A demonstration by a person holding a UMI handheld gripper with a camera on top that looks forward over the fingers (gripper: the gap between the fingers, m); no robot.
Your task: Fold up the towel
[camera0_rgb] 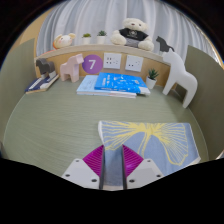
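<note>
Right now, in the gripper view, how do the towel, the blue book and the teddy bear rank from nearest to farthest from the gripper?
1. Towel: just ahead of the gripper, slightly to its right, lying on the table with the fingers open beside it.
2. Blue book: beyond the towel, flat mid-table.
3. Teddy bear: farthest, sitting up on the back shelf.

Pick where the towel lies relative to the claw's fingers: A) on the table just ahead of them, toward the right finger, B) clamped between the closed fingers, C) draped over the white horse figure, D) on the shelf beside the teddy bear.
A: the towel lies flat on the table just ahead of the claw, whose fingers stand apart with nothing between them.
</note>
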